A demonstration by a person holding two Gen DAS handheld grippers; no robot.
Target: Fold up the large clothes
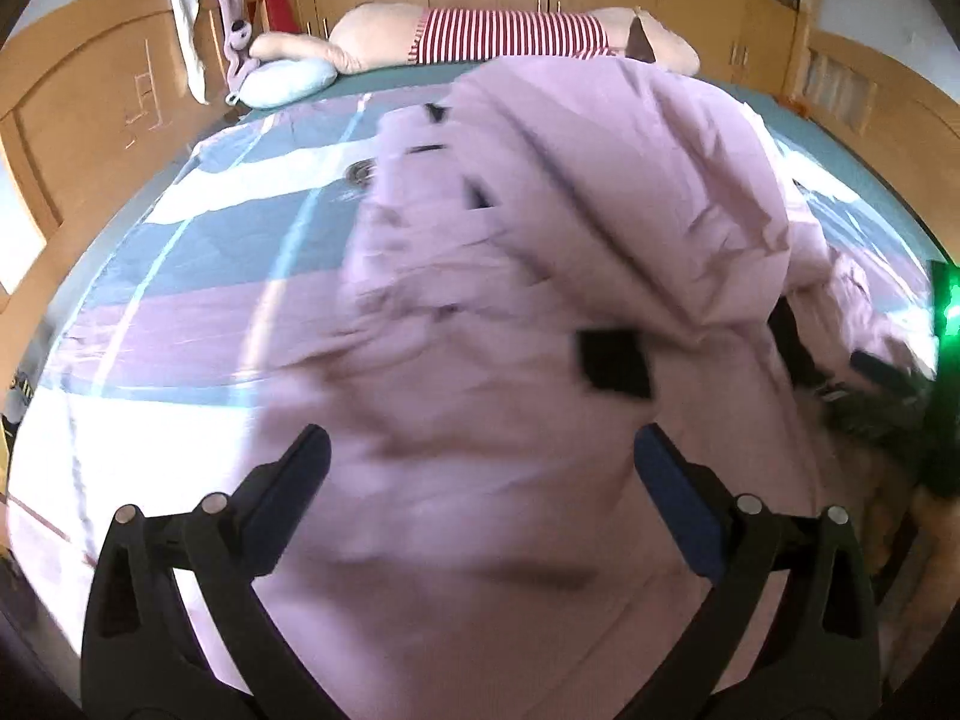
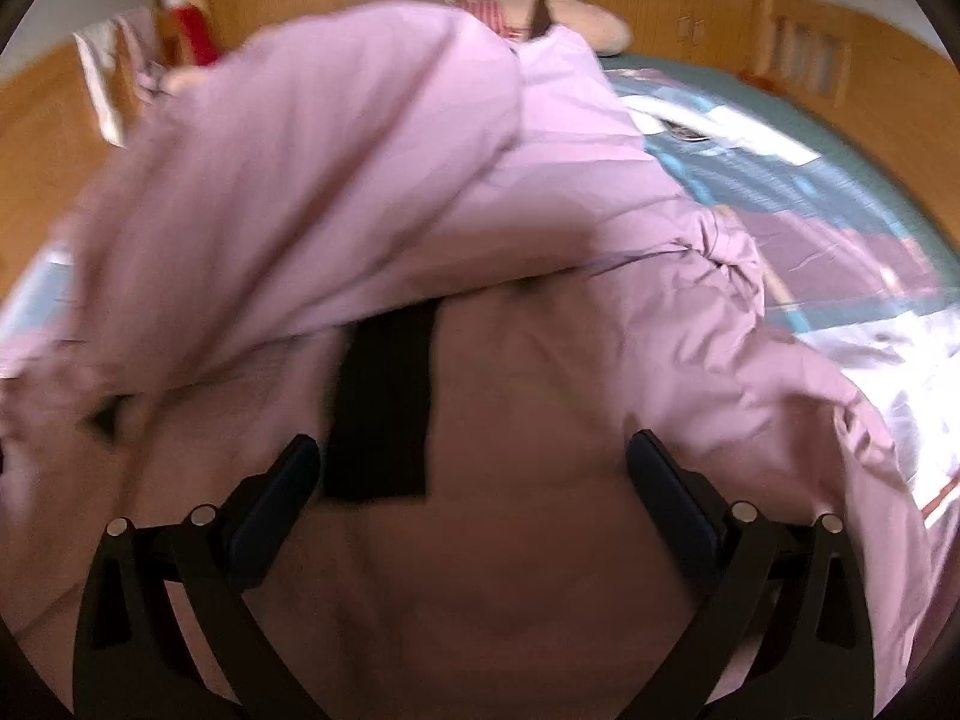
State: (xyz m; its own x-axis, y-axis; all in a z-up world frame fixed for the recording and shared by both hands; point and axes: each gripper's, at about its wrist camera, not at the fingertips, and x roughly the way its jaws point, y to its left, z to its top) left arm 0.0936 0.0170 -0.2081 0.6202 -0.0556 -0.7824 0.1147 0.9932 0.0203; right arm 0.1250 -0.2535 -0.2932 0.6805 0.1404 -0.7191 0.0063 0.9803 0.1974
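Both grippers hang over a pink coat (image 1: 540, 276) that lies bunched on the bed (image 1: 198, 276), across a patchwork quilt. Left gripper (image 1: 480, 468): fingers spread wide, nothing between them, fabric below. Right gripper (image 2: 474, 468): also spread wide, empty, over the coat's shaded inner part near a black strip (image 2: 384, 396).

Risks, as I judge them: the coat is puffy and thick, so a pinch may catch only the top layer and the fold slides apart. A raised flap (image 2: 336, 180) bulges high in the right view; it could flop back if let go. Slick fabric may slip from the pads. Frames are blurred, so edges and hems are hard to find; a grab at the wrong spot would twist the fold.

Coat look: pale pink, padded, heavily creased, small black tabs (image 1: 615, 363) on the front, partly folded over itself, not flat. Fold far from done.
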